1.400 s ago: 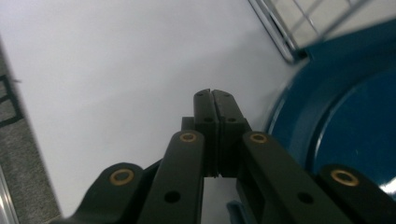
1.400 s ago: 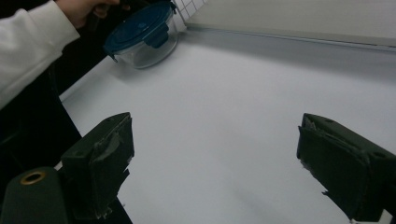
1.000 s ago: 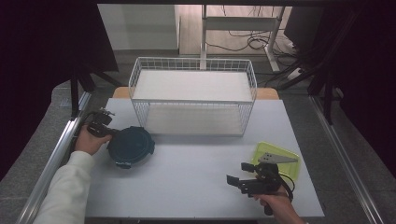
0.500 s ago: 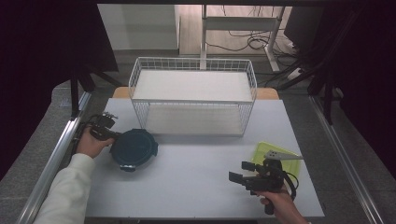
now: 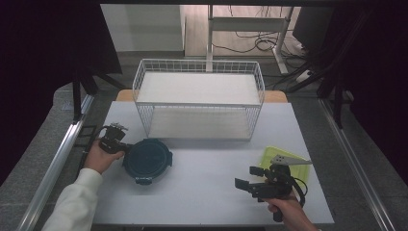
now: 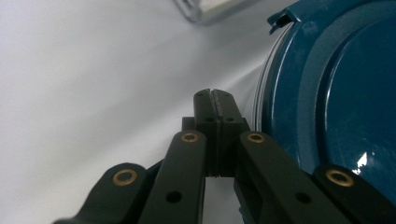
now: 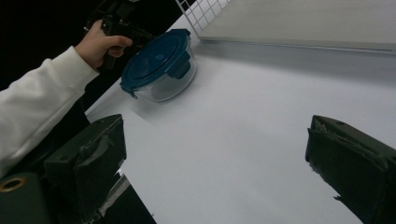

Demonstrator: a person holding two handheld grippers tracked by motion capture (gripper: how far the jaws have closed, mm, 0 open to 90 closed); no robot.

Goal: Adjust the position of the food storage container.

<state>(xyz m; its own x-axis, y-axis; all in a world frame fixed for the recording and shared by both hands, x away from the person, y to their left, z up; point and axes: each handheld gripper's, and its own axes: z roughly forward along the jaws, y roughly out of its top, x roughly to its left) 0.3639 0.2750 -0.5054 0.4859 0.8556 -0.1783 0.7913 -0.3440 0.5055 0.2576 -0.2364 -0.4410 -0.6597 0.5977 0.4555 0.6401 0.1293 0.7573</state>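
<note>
Left gripper sits at the left edge of the table, its jaws pressed together with nothing between them. In the left gripper view the two black jaws meet in a thin seam, and their tips lie just beside the rim of the container, on its outer side; whether they touch it cannot be told. The container is a round clear bowl with a dark blue clip lid, standing upright on the table in front of the left part of the basket. From the right gripper view the lid shows a raised clip at each side, and the hand in a white sleeve holds the left gripper behind the bowl.

Right gripper hangs low over the near right part of the table, well apart from the container. Its jaws stand wide open, one at each side of its own view, with bare table between them. A yellow-green cloth lies just behind it, partly hidden by the grey plate on top of the gripper.

The white wire basket stands at the far middle of the table, with a white board as its floor.
</note>
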